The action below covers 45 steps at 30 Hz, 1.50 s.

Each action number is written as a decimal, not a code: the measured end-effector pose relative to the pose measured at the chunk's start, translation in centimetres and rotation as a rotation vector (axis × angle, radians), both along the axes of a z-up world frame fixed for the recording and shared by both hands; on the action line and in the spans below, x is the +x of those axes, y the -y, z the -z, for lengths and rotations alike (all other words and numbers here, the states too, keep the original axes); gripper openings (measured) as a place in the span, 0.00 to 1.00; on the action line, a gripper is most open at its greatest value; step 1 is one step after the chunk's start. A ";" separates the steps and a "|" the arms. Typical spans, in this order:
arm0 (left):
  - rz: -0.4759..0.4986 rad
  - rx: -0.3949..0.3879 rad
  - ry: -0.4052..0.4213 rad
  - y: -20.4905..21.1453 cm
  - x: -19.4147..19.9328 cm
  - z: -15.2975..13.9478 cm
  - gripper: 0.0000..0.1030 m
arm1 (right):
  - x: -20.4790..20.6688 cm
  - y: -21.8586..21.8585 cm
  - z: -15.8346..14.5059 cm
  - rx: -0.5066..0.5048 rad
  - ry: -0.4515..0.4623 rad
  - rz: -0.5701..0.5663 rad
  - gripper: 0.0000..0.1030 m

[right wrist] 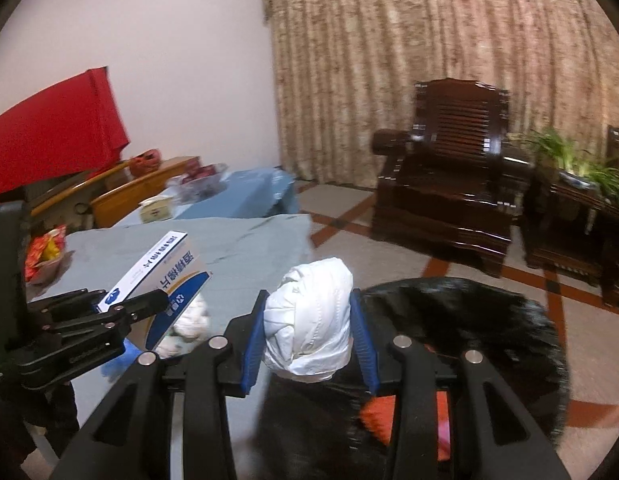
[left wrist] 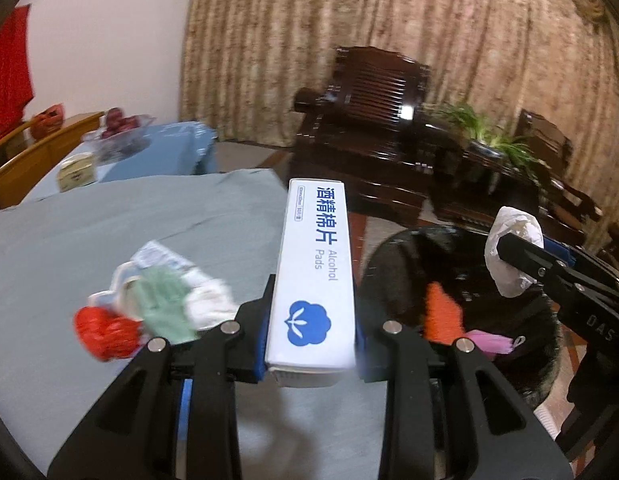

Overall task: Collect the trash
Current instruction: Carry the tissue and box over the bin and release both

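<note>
Hand-held gripper [left wrist: 311,332] over grey tablecloth [left wrist: 89,232], curtained room.

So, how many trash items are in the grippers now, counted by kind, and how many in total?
Alcohol pads box, clamped in the left gripper: 1
Crumpled white wad, clamped in the right gripper above the black bin: 1
Total: 2
More trash lies on the table, too blurred to count.
</note>
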<state>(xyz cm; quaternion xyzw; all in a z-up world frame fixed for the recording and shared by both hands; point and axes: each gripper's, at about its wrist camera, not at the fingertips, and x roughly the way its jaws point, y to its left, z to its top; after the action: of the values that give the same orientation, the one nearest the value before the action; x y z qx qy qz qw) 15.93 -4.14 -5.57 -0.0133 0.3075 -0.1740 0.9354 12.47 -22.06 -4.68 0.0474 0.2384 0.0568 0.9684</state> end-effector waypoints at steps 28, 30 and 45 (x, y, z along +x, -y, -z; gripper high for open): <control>0.264 -0.026 -0.033 14.9 2.1 3.0 0.30 | -2.1 12.6 3.5 -0.006 -0.090 0.273 0.39; 0.287 -0.027 -0.041 15.7 2.4 3.3 0.33 | -1.8 13.0 3.8 -0.012 -0.099 0.283 0.41; 0.172 -0.030 -0.022 10.3 1.6 2.6 0.87 | -2.6 11.9 3.9 0.013 -0.117 0.323 0.95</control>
<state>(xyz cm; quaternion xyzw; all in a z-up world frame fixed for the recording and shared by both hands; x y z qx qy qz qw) 17.55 -14.40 -8.18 -0.0029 0.3152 -0.2585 0.9132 9.86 -33.95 -8.59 0.0947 0.2831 -0.1006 0.9491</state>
